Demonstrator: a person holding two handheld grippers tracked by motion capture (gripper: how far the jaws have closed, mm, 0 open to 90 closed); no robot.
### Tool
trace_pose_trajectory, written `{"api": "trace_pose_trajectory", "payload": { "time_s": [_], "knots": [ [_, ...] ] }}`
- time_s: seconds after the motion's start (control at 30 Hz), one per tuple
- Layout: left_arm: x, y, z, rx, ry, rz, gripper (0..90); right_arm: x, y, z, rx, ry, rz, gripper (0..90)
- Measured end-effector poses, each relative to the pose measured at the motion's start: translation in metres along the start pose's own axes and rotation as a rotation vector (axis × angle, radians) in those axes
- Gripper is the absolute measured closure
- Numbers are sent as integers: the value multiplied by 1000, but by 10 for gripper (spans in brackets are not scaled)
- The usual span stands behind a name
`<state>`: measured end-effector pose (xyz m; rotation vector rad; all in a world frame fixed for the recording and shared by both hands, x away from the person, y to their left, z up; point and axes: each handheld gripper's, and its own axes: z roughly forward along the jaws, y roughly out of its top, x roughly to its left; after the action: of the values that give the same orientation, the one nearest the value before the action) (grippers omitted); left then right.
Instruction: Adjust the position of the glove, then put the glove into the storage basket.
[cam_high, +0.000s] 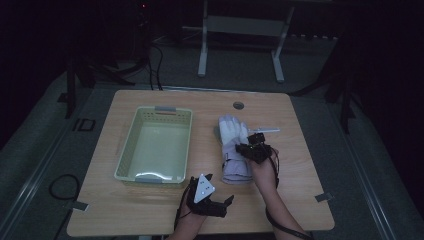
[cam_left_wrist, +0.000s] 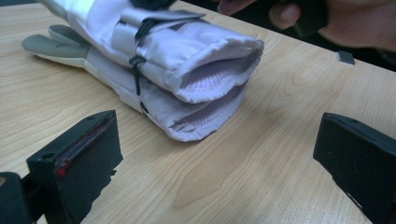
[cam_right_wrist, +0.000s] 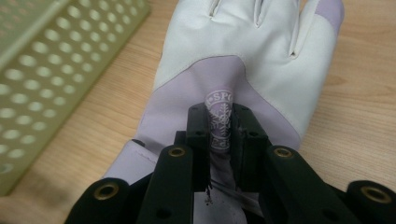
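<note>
While right tongs (cam_right_wrist: 219, 133) pinch the glove (cam_right_wrist: 233, 60), left tongs (cam_left_wrist: 210, 154) gape near its cuff.

Dim lab: lone wooden table (cam_high: 150, 210), metal frame stand (cam_high: 240, 30), floor cables (cam_high: 157, 65).

On the wooden counter (cam_high: 150, 210), the pale padded fabric glove (cam_high: 234, 150) lies just right of the perforated plastic basket (cam_high: 156, 145), with a thin pen-like stick (cam_high: 265, 130) beyond the glove's right side.

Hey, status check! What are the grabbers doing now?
Right hand-held gripper pinching gloves. Left hand-held gripper open, near cuffs. Basket beside, nothing blocking.
</note>
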<state>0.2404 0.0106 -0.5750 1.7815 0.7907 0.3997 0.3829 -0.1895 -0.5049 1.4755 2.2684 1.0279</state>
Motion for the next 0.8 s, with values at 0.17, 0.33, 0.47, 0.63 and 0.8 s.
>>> {"api": "trace_pose_trajectory", "payload": {
  "time_s": [0.17,0.33,0.47,0.63,0.8],
  "knots": [
    [1,0,0,2,-7,-10,11,-3,-4,9,11,8,1,762],
    [1,0,0,0,-5,-14,11,-6,-3,4,-12,45,-14,634],
    [1,0,1,-5,4,-24,11,-11,0,-12,-46,81,-67,387],
    [3,5,3,23,-57,-56,11,-25,3,-31,-77,149,-105,196],
    [-1,23,1,46,-138,-76,11,-40,0,-43,-131,171,-158,166]
  ]
}}
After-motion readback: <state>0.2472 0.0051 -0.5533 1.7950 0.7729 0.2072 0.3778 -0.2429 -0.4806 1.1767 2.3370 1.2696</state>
